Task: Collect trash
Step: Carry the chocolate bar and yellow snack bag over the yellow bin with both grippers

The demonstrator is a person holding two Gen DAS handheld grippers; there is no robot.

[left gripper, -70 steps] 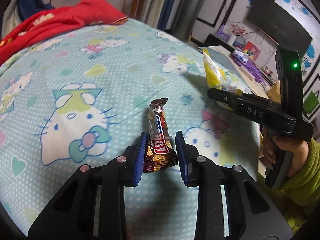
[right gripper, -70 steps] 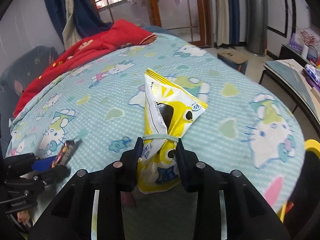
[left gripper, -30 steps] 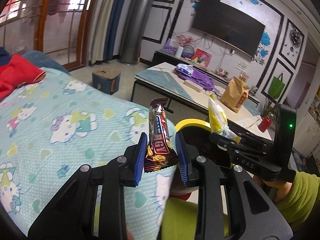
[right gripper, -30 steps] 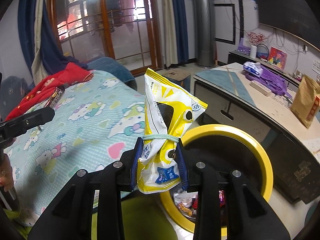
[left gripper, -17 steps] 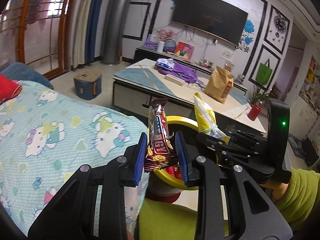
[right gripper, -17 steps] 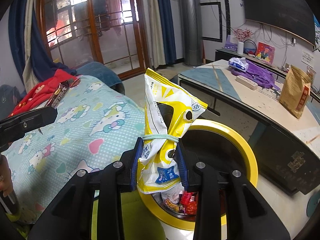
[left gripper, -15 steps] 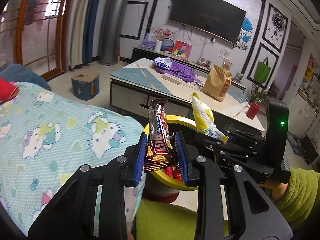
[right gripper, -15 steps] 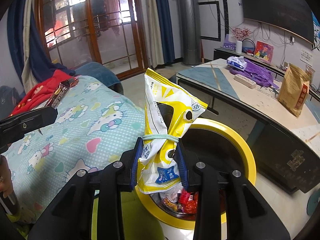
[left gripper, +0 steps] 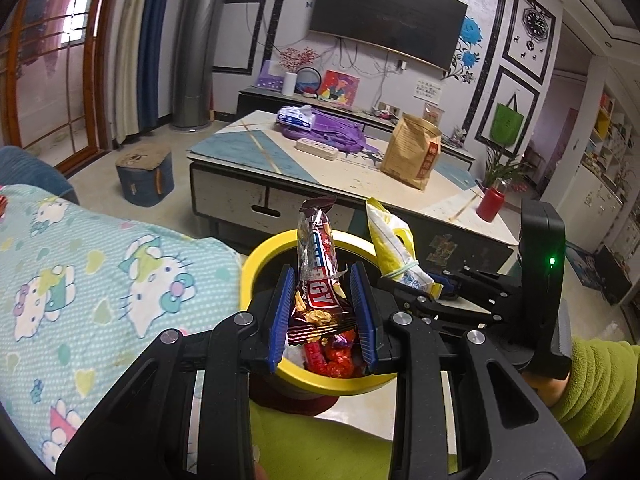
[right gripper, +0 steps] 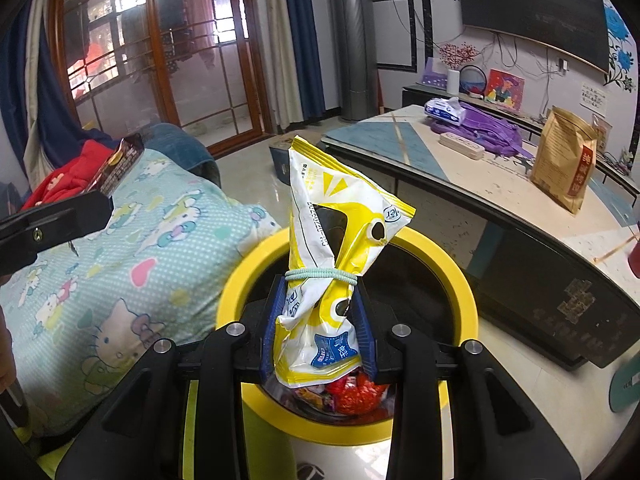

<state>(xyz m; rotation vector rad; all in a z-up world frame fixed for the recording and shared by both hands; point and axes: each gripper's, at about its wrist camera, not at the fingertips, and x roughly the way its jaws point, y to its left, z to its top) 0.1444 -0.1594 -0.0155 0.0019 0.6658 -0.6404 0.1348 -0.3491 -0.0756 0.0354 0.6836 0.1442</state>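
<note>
Left wrist view
Left gripper [left gripper: 323,312]: its blue-padded tongs pinch the lower part of a brown, shiny foil candy-bar wrapper [left gripper: 318,276], which stands upright between them.
Bin: a round waste bin with a yellow rim [left gripper: 264,254] sits directly below and ahead of the tongs; red and mixed wrappers already lie inside it.
Why held so: the wrapper appears poised over the bin's mouth, so that letting go would likely drop it in.
Right gripper [left gripper: 436,286]: reaches in from the right, clamped on a yellow and white crumpled plastic snack bag [left gripper: 394,248], also above the bin.
Surroundings: a pale blue cartoon-cat bedspread [left gripper: 100,280] lies to the left, touching the bin's side; a low table [left gripper: 248,148] stands beyond.

Right wrist view
Right gripper [right gripper: 318,330]: its tongs press on the bottom half of the snack bag [right gripper: 336,248], just beneath a pale green elastic band [right gripper: 320,275] cinching its middle.
Bin [right gripper: 460,276]: the bag's lower end hangs over the open mouth, with wrappers visible underneath.
Left gripper: only one black finger [right gripper: 56,220] shows at the left edge, the candy-bar wrapper [right gripper: 120,166] poking up from it.
Judgement: both pieces of trash seem ready for release.
</note>
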